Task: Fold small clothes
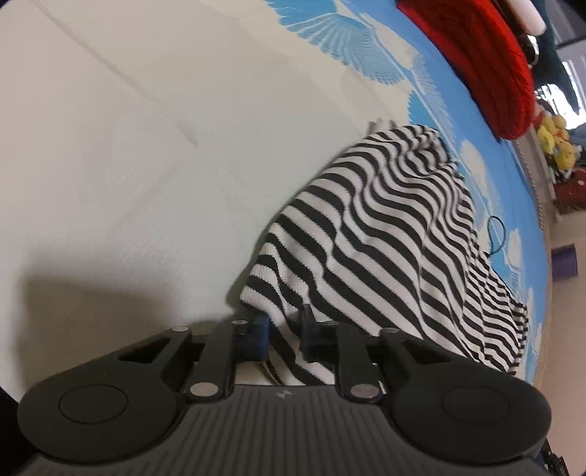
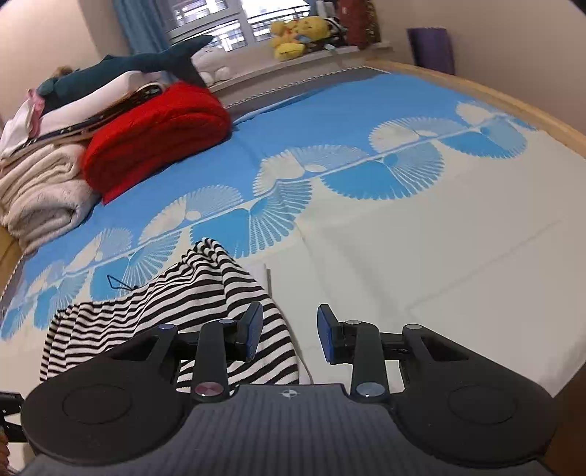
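Striped garment [image 1: 384, 234] hem pinched; open sheet [image 2: 421, 263] right.

The striped garment [image 2: 175, 315] lies on the bed [image 2: 403, 256], ahead and left of the right tool [image 2: 289, 329], its near edge passing under that tool's left finger. Far ahead to the left, the folded blanket [image 2: 154, 139] rests on the bed beside a pile of bedding [image 2: 44, 197], with plush toys [image 2: 296, 33] on the windowsill behind. The left tool [image 1: 284, 331] sits at the garment's near edge [image 1: 384, 234].
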Tool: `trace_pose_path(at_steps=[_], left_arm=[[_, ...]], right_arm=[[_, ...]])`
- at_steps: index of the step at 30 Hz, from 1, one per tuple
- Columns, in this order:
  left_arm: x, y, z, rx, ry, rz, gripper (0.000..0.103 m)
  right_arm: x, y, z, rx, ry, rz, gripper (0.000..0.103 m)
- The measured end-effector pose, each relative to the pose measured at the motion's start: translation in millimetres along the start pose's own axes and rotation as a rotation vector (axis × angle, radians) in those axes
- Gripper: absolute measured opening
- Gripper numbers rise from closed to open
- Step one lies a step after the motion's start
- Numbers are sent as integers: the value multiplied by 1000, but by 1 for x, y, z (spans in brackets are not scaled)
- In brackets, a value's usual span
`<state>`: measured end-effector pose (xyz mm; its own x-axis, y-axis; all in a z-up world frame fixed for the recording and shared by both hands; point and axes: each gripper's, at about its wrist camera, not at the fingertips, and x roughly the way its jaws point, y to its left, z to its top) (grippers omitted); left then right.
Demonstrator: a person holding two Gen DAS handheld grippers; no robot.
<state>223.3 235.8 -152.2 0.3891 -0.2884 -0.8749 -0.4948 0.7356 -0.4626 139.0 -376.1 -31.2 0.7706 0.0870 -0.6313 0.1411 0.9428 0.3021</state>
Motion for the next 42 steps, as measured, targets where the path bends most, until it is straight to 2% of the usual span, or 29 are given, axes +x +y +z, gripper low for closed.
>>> trace_pose_path(at_steps=[5, 10, 12, 16, 21, 23, 27, 31, 35, 37, 39, 41, 42], left_arm=[[-21, -10, -2, 89, -70, -42, 10], [-52, 0, -4, 88, -132, -92, 9], [-62, 6, -6, 94, -148, -56, 9], [-87, 10, -7, 129, -220, 76, 9], [-107, 6, -8, 120, -266, 161, 9], [-114, -14, -11, 151, -293, 125, 9], [-124, -91, -37, 368, -351, -67, 9], [-103, -165, -77, 500, -260, -281, 9], [-69, -236, -134, 669, -159, -417, 8], [-43, -264, -161, 728, -63, -477, 10], [-13, -280, -185, 765, 62, -464, 13], [15, -285, -199, 785, 183, -395, 14], [19, -283, -199, 775, 200, -361, 14]], right_arm=[[8, 4, 0, 15, 10, -13, 34], [18, 18, 1, 19, 17, -11, 34], [23, 24, 1, 21, 21, -11, 34], [32, 32, 1, 30, 30, -8, 34], [40, 39, 2, 30, 40, 1, 34], [42, 40, 3, 25, 40, 4, 34], [43, 38, 5, 25, 38, 14, 34], [41, 32, 7, 34, 35, 16, 34], [40, 24, 7, 38, 35, 3, 34], [39, 19, 8, 43, 33, -6, 34], [40, 13, 10, 56, 34, -11, 34], [42, 8, 12, 69, 36, -12, 34], [42, 6, 13, 72, 39, -11, 34]])
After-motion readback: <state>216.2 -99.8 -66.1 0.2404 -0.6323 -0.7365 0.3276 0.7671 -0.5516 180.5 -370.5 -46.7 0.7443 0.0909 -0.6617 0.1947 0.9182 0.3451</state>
